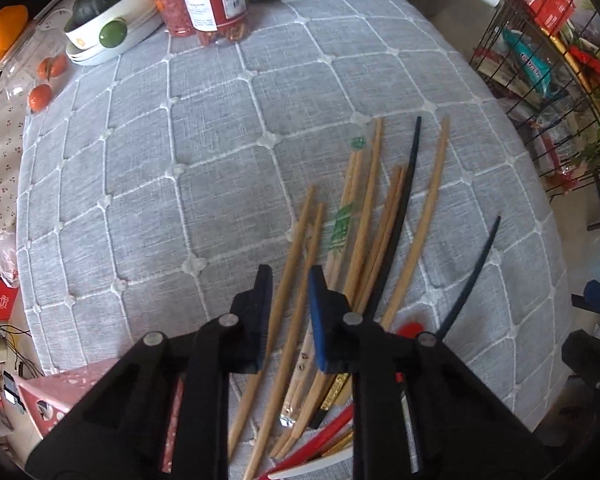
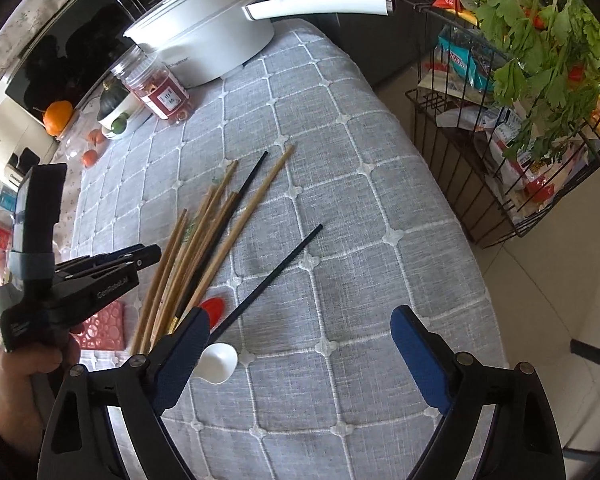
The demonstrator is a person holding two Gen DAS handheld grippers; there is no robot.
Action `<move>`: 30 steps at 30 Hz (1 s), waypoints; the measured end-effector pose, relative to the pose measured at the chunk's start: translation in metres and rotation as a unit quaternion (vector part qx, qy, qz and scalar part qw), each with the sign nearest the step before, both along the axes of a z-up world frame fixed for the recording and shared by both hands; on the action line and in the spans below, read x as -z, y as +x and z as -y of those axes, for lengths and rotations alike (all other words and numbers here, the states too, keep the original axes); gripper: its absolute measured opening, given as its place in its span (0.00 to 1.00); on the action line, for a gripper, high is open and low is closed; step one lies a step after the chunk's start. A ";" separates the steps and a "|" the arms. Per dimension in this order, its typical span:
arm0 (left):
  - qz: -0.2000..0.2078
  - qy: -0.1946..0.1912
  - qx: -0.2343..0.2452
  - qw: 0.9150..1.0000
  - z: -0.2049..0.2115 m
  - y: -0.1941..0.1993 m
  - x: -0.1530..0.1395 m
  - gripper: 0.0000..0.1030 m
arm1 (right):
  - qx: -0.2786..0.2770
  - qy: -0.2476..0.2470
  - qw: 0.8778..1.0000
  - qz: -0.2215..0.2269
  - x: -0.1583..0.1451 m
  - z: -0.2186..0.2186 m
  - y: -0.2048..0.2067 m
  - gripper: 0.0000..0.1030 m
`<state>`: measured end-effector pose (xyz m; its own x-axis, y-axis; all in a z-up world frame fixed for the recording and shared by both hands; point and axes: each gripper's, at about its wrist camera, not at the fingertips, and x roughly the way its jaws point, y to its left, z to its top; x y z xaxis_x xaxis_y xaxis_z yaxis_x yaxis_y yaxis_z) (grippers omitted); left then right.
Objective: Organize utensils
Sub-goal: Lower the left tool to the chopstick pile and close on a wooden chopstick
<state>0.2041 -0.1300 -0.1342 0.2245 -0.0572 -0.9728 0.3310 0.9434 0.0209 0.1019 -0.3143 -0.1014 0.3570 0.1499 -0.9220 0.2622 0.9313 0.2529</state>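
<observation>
Several wooden chopsticks [image 1: 360, 220] lie fanned out on the grey checked tablecloth [image 1: 180, 160], with a black chopstick [image 1: 400, 208] among them. A second black chopstick [image 1: 472, 276] lies apart to the right. My left gripper [image 1: 290, 312] is partly open just above the near ends of two wooden chopsticks [image 1: 296, 280], which pass between its fingers; nothing is clamped. In the right wrist view the pile [image 2: 204, 240], the lone black chopstick [image 2: 276, 276], a red spoon [image 2: 214, 308] and a white spoon [image 2: 218, 362] show. My right gripper [image 2: 300, 356] is wide open and empty over bare cloth.
A white pot [image 2: 204, 36] with a long handle, a clear jar [image 2: 160, 88] of red snacks, a bowl with squash [image 1: 108, 12] and oranges [image 1: 40, 96] stand at the table's far end. A wire rack [image 2: 512, 120] with packets and greens stands right. A pink holder [image 2: 104, 328] lies at the near left.
</observation>
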 end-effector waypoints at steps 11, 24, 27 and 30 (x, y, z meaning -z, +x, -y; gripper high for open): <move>-0.006 0.024 -0.003 1.000 0.001 0.009 0.021 0.11 | 0.014 0.006 0.999 -0.033 0.024 0.009 0.013 0.90; 0.110 -0.035 0.045 0.992 -0.029 -0.070 -0.065 0.07 | 0.053 0.011 0.996 -0.074 0.066 -0.020 0.049 0.82; 0.139 -0.047 0.054 0.988 -0.035 -0.090 -0.085 0.07 | 0.056 -0.031 0.994 -0.086 0.072 -0.034 0.054 0.77; 0.159 -0.061 0.055 0.984 -0.041 -0.103 -0.099 0.07 | 0.071 -0.068 0.991 -0.090 0.074 -0.044 0.056 0.69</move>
<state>0.1013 -0.0887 -0.0349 0.5031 -0.2103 -0.8382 0.4260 0.9043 0.0288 0.1582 -0.2704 -0.1751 0.1929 -0.0203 -0.9810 0.4227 0.9040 0.0644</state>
